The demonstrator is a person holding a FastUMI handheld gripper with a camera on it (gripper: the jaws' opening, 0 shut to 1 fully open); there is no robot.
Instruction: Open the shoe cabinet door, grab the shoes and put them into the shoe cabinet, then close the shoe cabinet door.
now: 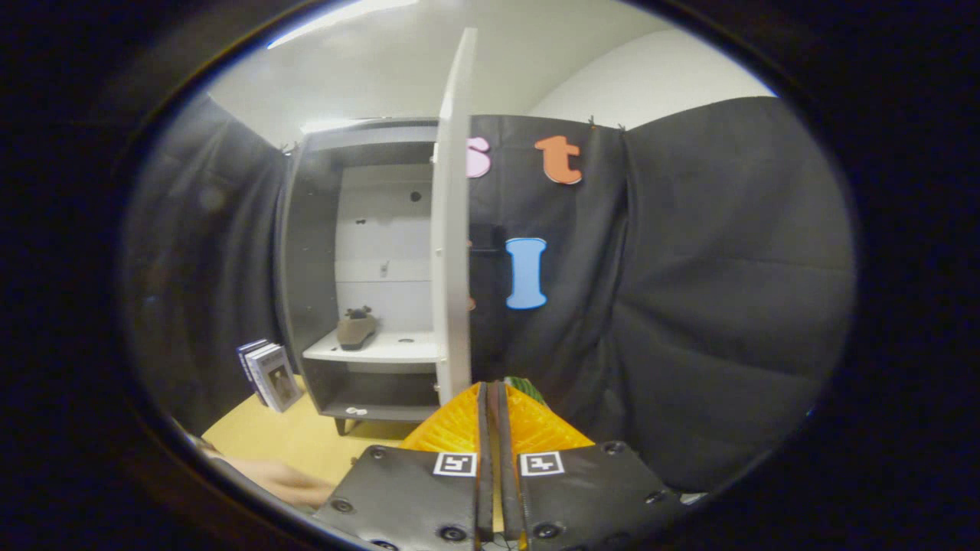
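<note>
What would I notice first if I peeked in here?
First the tall white cabinet door, swung wide open and seen edge-on just beyond the shut gripper. Inside the shoe cabinet, one shoe sits on the white shelf. A few books lean beside the cabinet on the yellow floor.

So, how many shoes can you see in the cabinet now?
1: a shoe on the cabinet shelf, left of the open door. The closed gripper is empty.
</note>
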